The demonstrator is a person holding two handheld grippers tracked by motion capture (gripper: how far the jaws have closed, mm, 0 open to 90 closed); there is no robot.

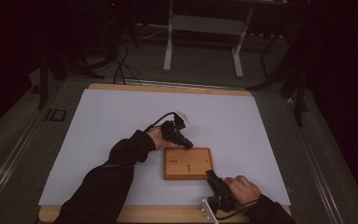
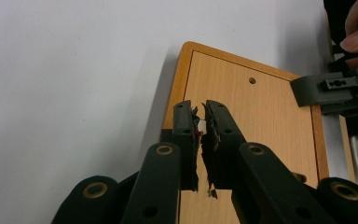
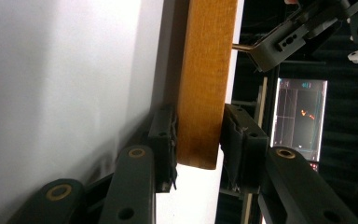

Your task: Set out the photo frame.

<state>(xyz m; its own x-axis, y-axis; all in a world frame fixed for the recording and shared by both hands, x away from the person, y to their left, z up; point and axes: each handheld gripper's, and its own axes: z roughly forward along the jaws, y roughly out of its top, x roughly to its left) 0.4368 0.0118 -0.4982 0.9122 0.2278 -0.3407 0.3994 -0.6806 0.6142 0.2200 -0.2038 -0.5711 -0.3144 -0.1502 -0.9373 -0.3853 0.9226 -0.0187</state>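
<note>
At frame centre, the flat square wooden board is clamped edgewise by the right gripper, apparently to steady it; a small white piece is pinched in the nearly closed left gripper above it.

The wooden board at lower centre of the high view is honey-orange with a paler inset face — darker amber along its edge. The sheet under it is pale lilac-white. Both grippers are matt black with brass-coloured rivets; the sleeves are black.
</note>
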